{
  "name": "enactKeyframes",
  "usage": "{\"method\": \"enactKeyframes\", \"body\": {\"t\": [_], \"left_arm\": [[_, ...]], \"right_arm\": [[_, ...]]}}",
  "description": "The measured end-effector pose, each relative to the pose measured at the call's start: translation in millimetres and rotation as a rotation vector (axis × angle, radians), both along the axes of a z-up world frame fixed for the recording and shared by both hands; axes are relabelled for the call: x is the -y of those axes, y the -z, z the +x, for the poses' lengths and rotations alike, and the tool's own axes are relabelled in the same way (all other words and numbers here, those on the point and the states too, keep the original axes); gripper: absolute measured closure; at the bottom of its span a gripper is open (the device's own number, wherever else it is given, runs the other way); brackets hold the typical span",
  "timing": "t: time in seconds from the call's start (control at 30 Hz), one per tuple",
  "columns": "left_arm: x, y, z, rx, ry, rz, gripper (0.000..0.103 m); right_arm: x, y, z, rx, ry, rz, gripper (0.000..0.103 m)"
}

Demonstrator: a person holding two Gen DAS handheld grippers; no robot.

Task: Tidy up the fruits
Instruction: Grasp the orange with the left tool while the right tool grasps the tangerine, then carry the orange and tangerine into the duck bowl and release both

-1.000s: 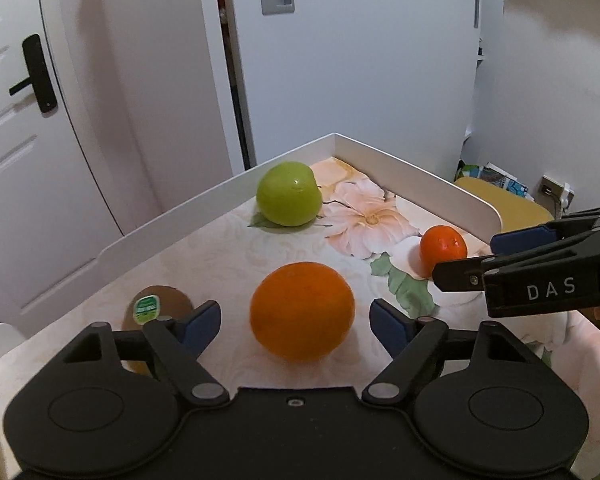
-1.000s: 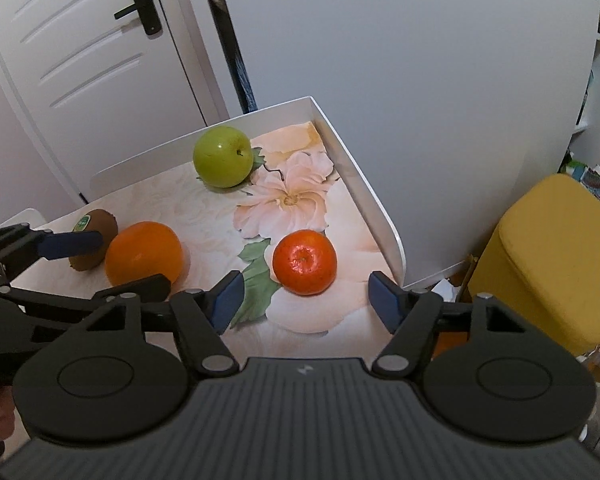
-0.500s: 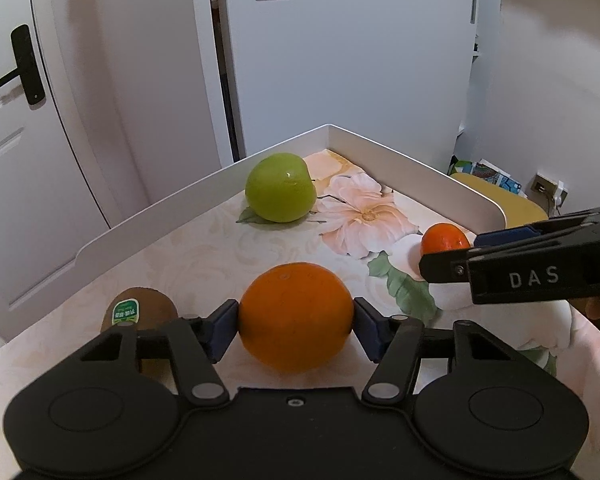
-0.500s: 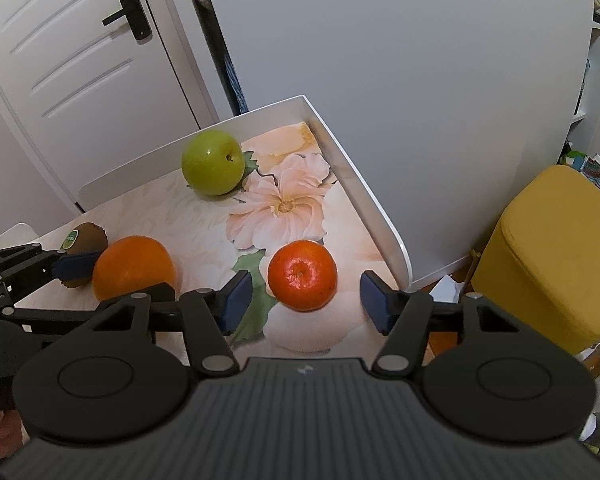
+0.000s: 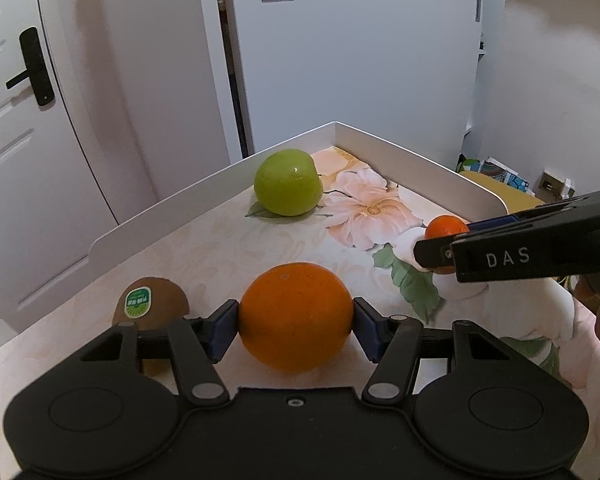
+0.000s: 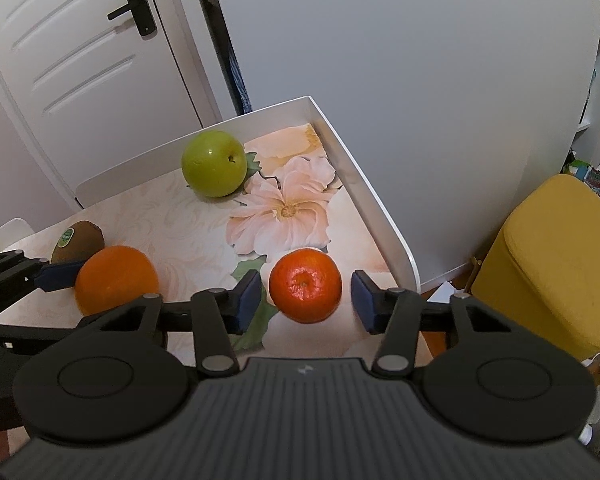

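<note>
Meanwhile orange (image 5: pixel 296 316) sits clamped in left tool (image 5: pixel 296 328); tangerine (image 6: pixel 305 285) between closing right tool (image 6: pixel 305 300).

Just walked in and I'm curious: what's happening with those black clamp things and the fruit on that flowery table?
A person is sorting fruit with a two-finger gripper in each hand. The left gripper is clamped on the big orange. The right gripper is closing around the small tangerine, with gaps at both pads. The green apple near the far corner and the kiwi beside the orange lie untouched on the table.
</note>
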State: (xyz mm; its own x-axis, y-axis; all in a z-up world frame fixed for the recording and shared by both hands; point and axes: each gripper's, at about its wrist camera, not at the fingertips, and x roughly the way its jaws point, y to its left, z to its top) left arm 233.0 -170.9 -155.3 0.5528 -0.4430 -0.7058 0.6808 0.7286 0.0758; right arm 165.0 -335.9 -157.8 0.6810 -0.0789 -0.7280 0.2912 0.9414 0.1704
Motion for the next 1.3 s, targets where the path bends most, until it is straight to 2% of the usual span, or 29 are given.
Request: {"method": "enactKeyframes", "body": {"t": [0.03, 0.33, 0.67, 0.97, 1.3], "left_arm": [[-1.3, -0.5, -1.2, 0.0, -0.005, 0.0, 0.038], [-18.6, -12.7, -17.9, 0.026, -0.079, -0.025, 0.038], [-55.9, -44.4, -43.9, 0.073, -0.225, -0.071, 0.038], [-114.0, -78.7, -64.8, 0.117, -0.412, -0.114, 0.038], [-192.5, -101.1, -69.9, 0.177, -0.558, -0.097, 0.038]], "right_arm": [[-0.4, 0.0, 0.1, -0.001, -0.004, -0.003, 0.05], [-8.9, -8.8, -2.2, 0.011, -0.051, -0.037, 0.05], [-38.6, -43.2, -4.4, 0.059, -0.18, -0.052, 0.05], [-96.5, -77.4, -0.6, 0.099, -0.347, -0.048, 0.05], [-185.6, -96.8, 10.1, 0.133, -0.506, -0.037, 0.05]]}}
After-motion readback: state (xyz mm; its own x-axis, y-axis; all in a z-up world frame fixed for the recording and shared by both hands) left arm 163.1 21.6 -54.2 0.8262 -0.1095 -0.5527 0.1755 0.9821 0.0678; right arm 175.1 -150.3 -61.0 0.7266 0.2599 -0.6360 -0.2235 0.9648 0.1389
